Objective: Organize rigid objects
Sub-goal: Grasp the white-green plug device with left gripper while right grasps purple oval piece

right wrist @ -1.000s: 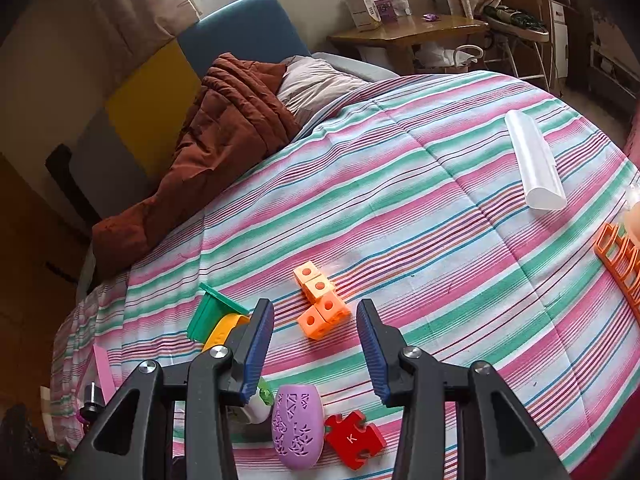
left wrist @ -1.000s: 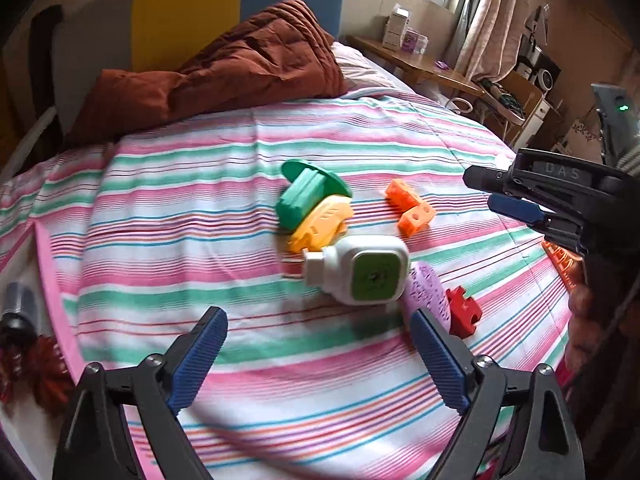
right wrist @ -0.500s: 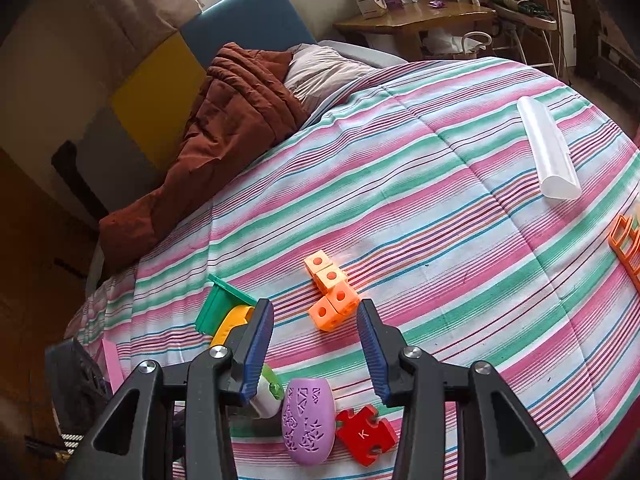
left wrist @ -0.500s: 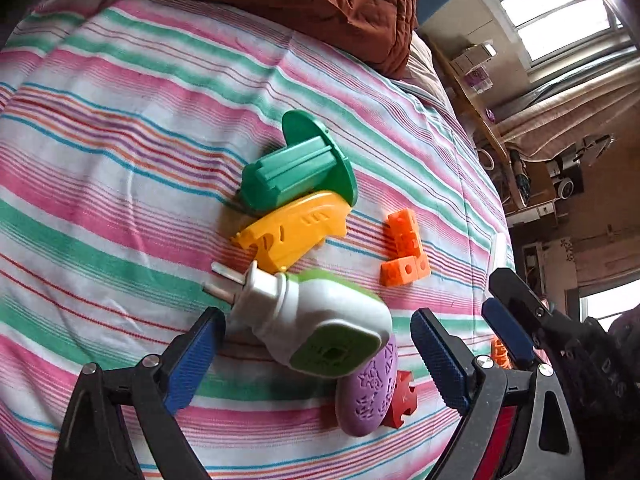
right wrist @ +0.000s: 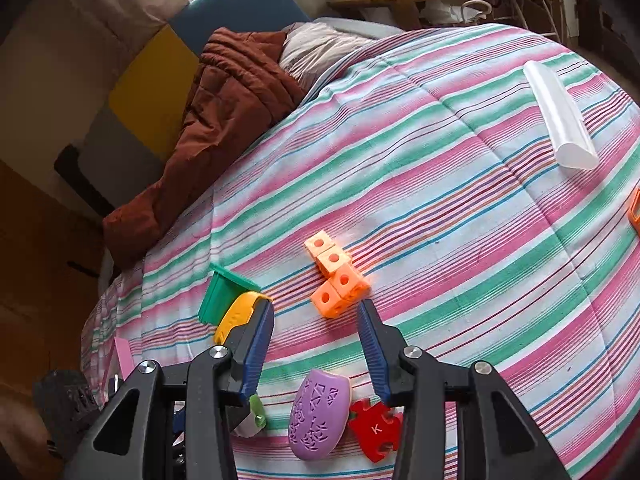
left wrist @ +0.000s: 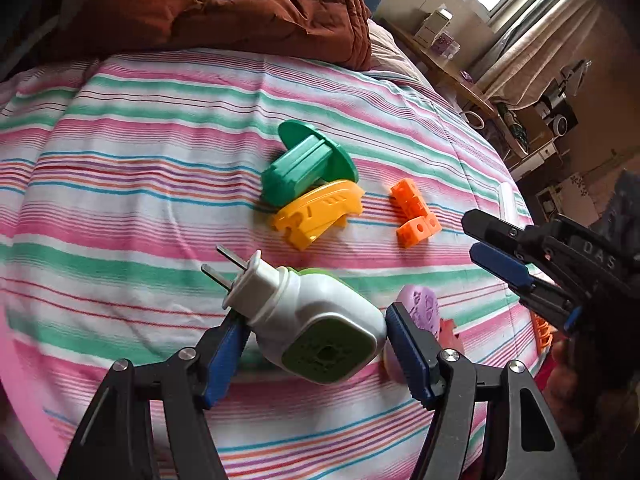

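The red puzzle piece point(right wrist: 374, 428) has a white letter K on it, and the right gripper point(left wrist: 486, 240) shows the letters DAS on its black side. The purple oval thing point(right wrist: 318, 414) has cut-out shapes on top but no words. On the striped bedspread point(left wrist: 140, 168) I can count one white and green plug-in gadget point(left wrist: 316, 320) with two metal pins, one green toy point(left wrist: 304, 168), one yellow toy point(left wrist: 316, 214) touching it, one bunch of four joined orange cubes point(right wrist: 334, 274), and one white tube point(right wrist: 560, 120) far off. The left gripper point(left wrist: 312, 344) has just been closing its jaws around the gadget; the blue pads sit at its sides, but I cannot tell if both press it yet. The right gripper's jaws stand a little apart, with nothing in them, above the bed near the cubes.
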Tool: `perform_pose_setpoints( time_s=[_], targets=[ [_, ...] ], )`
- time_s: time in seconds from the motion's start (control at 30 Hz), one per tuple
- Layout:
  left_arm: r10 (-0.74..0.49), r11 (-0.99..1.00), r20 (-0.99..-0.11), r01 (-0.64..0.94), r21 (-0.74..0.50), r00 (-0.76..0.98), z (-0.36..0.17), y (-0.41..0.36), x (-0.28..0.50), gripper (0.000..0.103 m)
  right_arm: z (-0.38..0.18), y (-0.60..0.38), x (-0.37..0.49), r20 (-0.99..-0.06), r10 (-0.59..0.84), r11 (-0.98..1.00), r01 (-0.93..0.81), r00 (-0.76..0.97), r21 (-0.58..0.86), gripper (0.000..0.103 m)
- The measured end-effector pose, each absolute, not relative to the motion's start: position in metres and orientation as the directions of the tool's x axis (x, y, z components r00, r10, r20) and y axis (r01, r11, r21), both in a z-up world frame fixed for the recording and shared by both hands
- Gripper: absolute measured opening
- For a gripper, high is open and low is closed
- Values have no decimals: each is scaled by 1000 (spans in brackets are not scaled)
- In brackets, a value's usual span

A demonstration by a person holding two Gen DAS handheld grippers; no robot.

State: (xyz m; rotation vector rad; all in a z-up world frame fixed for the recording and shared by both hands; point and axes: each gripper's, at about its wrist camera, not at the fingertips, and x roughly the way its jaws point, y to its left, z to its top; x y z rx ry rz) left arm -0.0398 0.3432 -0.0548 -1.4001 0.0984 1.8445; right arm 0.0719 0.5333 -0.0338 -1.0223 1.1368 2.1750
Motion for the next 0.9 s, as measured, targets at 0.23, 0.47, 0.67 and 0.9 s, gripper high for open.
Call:
perform_pose_setpoints(
  time_s=[0.23,0.47,0.67,0.9],
  targets=[
    [517,-686,-851,-639,-349,-91,-50,283,-30,69,-62,513,47,-876,-47,-623,-671,-480,402,43],
    [515,-690,-846,-653,-312,-140,-47,252,-10,70,-78,502,38,-917,-59,-671,-665,-394,328,43],
    [510,-637,-841,-737,-228,-181,-43,250,17,70,-81,470,17,-911,-96,-797,-518,-402,312,34],
    [509,-625,-845,-746,-229,-167,-50,245,22,70,-83,464,11,-908,-121,-806,-494,-401,325,46]
  ],
)
